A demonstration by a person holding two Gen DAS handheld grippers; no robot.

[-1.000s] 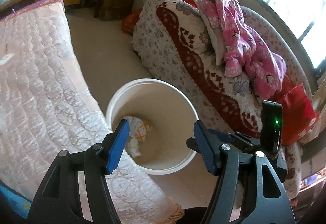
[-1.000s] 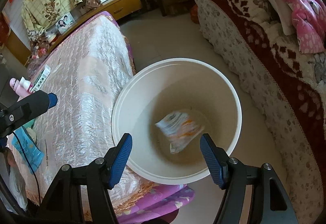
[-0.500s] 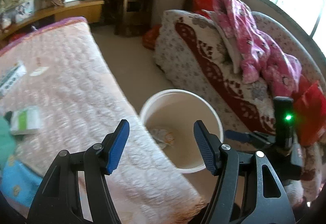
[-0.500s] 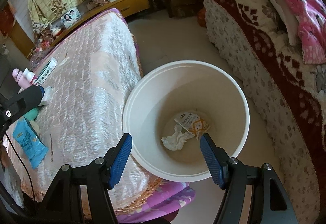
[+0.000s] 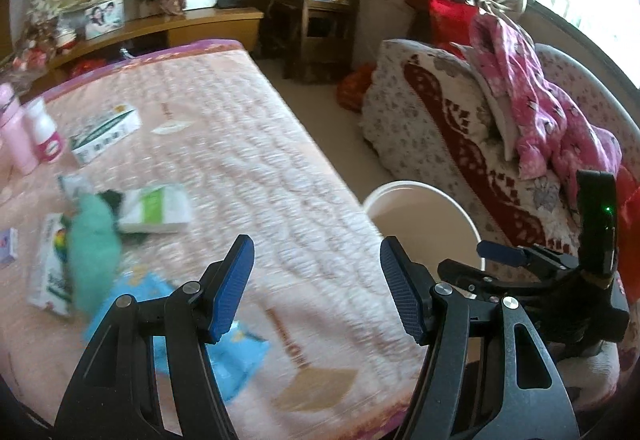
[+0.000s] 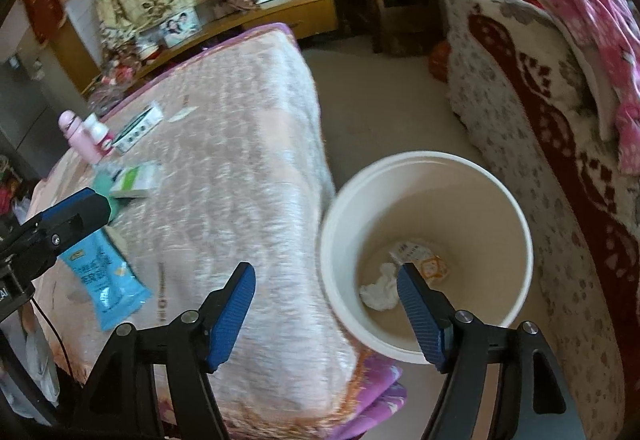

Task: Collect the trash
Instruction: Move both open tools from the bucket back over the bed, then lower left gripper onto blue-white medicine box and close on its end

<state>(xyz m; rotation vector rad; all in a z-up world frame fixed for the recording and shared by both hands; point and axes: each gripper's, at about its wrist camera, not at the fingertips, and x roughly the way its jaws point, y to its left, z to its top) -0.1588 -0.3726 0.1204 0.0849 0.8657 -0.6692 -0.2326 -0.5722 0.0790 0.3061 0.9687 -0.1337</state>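
Bucket [image 6: 520, 240] holds crumpled tissue [image 6: 378, 290], printed wrapper [image 6: 420, 260]; left gripper [image 5: 316, 288], right gripper [image 6: 326, 310] both apart, empty.

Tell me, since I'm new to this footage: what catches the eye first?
The big white bucket on the floor between bed and sofa, with a crumpled tissue and a wrapper inside. Then the pink quilted bed strewn with packets, including a blue packet.

Quilted pink cloth bedspread [image 6: 240, 168], faint sheen. Smooth matt plastic bin [image 6: 520, 216] (crumpled paper tissue [image 6: 380, 290] inside). Glossy blue plastic wrapper [image 6: 102, 280], left of frame. Ribbed blue gripper pads [image 6: 232, 316] on matt black arms.
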